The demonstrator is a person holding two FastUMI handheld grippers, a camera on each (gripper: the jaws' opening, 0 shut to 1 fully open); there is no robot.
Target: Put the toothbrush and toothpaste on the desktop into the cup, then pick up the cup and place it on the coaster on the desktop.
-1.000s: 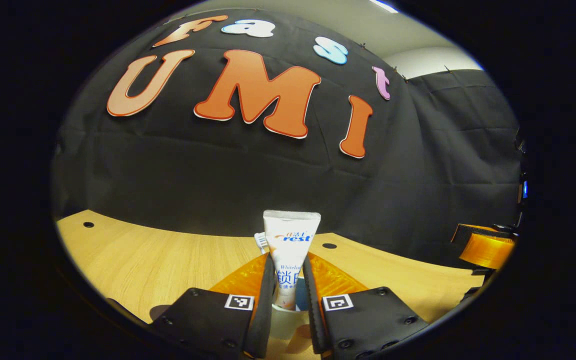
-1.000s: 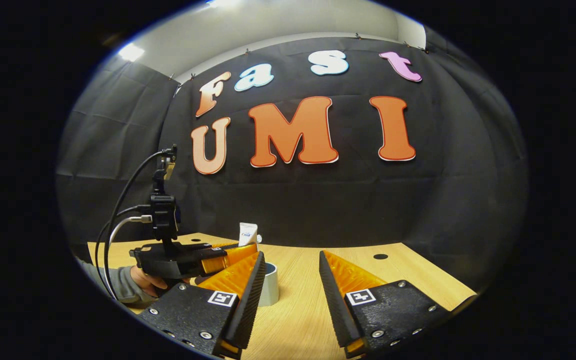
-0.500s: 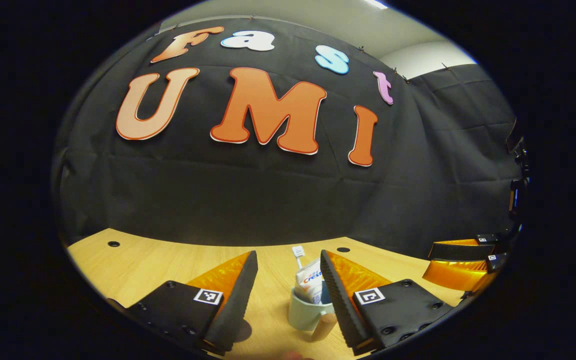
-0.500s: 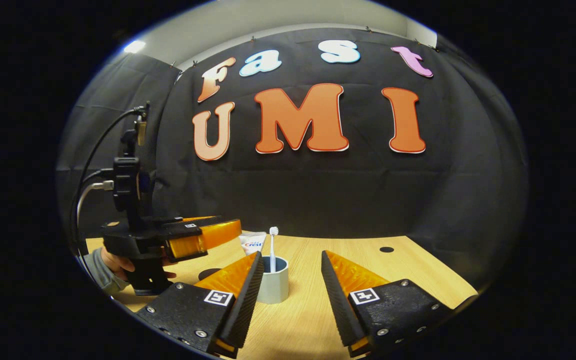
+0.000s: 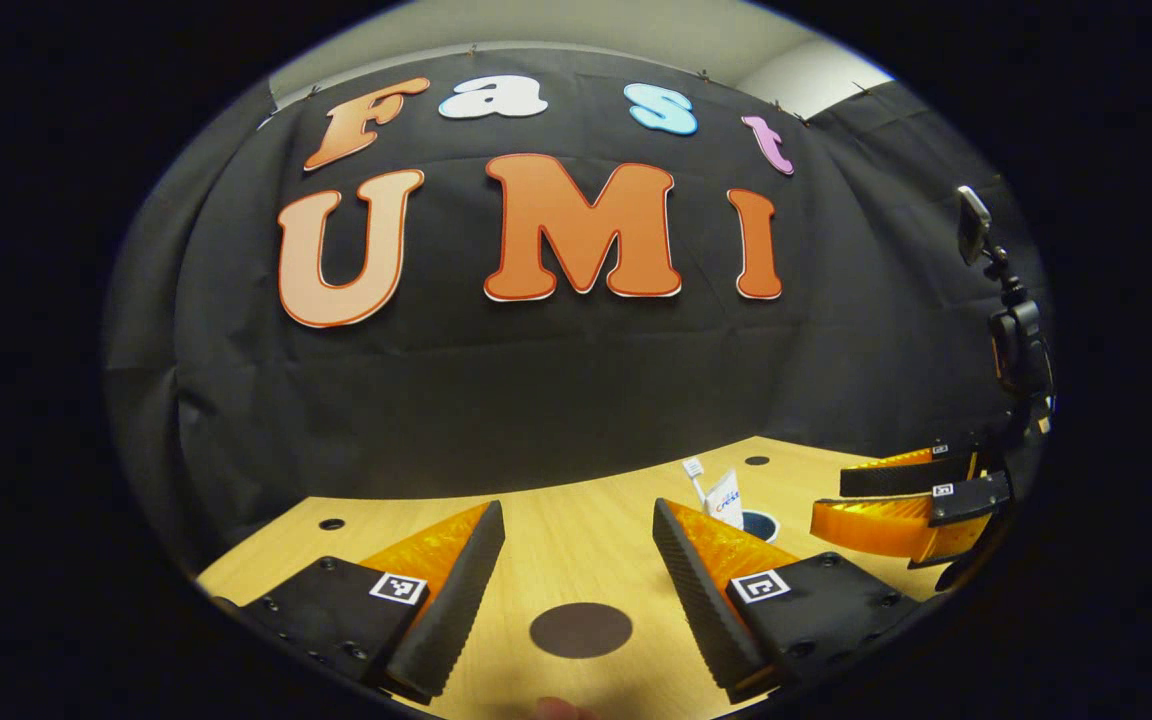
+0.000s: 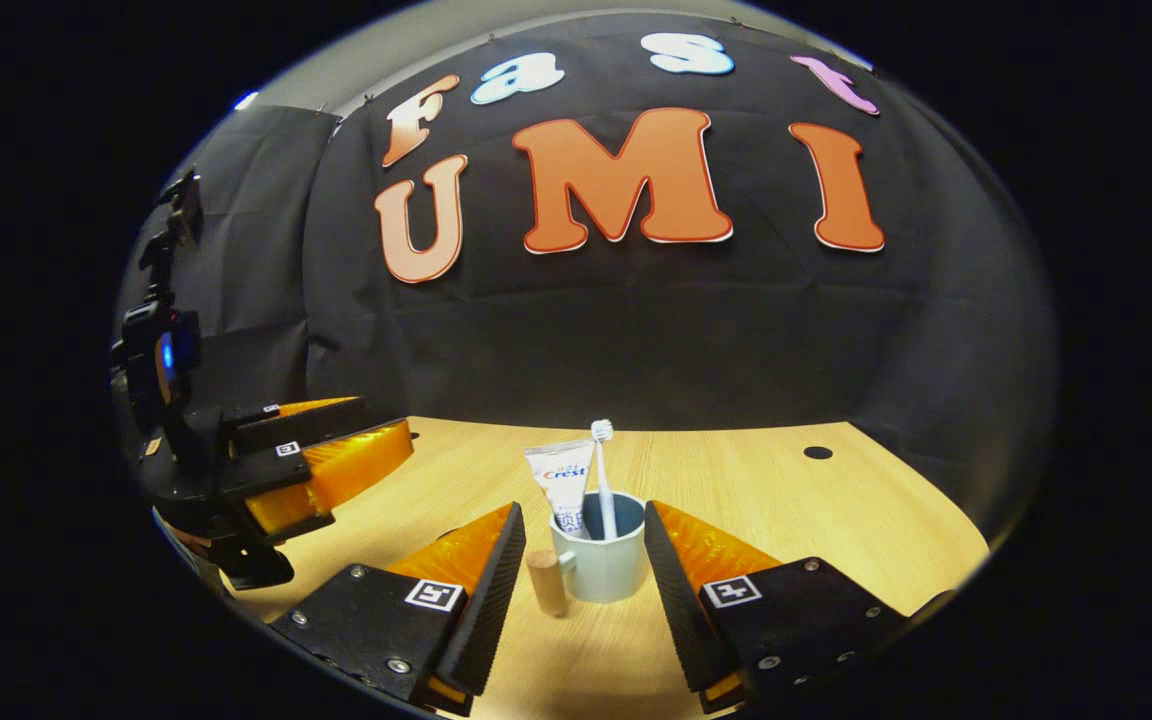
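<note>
a: how are the jaws of the right gripper (image 6: 576, 560) seen?

b: they are held wide apart, and nothing is pressed by either finger. the cup (image 6: 598, 560) is framed between them, standing upright on the desktop (image 6: 786, 500), closer to the right finger, with a gap left on each side.

a: and what is held in the cup?

b: the toothpaste (image 6: 561, 485) is seen leaning toward the left-finger side, and the toothbrush (image 6: 603, 480) is stood nearly upright, bristles up. a wooden handle (image 6: 544, 582) is carried on the cup's left-finger side, just ahead of that finger's tip.

a: the left gripper (image 5: 576, 570)?

b: its jaws are also spread apart, with nothing gripped. the coaster (image 5: 581, 630), a dark round disc, is laid flat on the desktop between the two fingers, touched by neither.

a: can the cup be found from there?

b: yes, beyond the right finger's tip, partly hidden by it; the toothpaste and toothbrush are seen poking up.
</note>
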